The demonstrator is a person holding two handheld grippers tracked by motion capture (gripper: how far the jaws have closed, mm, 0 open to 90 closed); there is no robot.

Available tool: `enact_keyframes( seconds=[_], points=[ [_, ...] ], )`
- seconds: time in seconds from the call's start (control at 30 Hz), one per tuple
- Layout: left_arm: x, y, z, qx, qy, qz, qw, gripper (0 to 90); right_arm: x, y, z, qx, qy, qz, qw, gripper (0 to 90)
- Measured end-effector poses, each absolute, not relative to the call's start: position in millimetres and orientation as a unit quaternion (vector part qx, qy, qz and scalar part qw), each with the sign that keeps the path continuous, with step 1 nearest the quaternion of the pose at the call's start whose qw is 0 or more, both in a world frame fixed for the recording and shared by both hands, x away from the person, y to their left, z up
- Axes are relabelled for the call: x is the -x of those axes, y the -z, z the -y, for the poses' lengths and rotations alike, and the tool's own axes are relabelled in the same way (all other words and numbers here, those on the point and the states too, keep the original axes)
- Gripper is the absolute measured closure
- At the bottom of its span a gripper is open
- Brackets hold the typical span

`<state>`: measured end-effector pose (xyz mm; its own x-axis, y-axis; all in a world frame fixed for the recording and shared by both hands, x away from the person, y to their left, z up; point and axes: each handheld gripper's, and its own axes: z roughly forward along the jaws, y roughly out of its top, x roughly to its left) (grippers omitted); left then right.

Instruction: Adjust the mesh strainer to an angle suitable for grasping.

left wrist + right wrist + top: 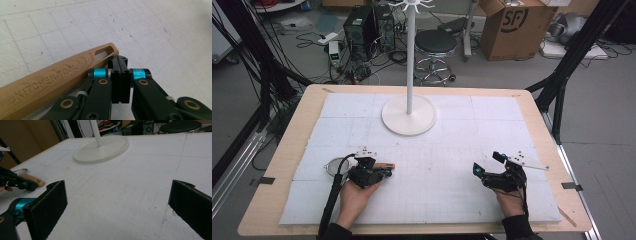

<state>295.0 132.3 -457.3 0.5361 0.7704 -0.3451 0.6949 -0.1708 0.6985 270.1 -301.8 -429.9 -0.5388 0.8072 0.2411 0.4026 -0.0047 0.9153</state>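
Observation:
A small strainer lies at the left of the white mat, its round mesh bowl [332,166] to the left and its wooden handle [385,165] pointing right. In the left gripper view the handle [52,80] reads "KITCHEN TOOL" and has a slot at its tip. My left gripper [387,173] [120,63] is shut, jaws pressed together with nothing between them, right beside the handle's end. My right gripper [486,163] [117,202] stands wide open over bare mat at the right. In the right gripper view the left gripper [27,185] sits by the handle [35,180].
A white stand with a round base [408,116] [102,149] and a tall pole [410,55] rises at the mat's far middle. The gridded white mat [437,150] covers most of the wooden table [297,120]. Computers, a stool and a box sit on the floor beyond.

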Motion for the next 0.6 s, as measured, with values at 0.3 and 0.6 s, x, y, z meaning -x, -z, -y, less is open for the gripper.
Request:
enact_keyframes(
  seconds=[0.3, 0.6],
  points=[
    [-309, 460, -136, -0.741, -0.026, -0.506, 0.441, 90.0, -270, 430, 301, -0.445, -0.553, -0.681, 0.180, 1.0],
    [-321, 461, -137, -0.729, -0.018, -0.522, 0.444, 90.0, -270, 430, 301, -0.444, -0.552, -0.682, 0.180, 1.0]
  ],
)
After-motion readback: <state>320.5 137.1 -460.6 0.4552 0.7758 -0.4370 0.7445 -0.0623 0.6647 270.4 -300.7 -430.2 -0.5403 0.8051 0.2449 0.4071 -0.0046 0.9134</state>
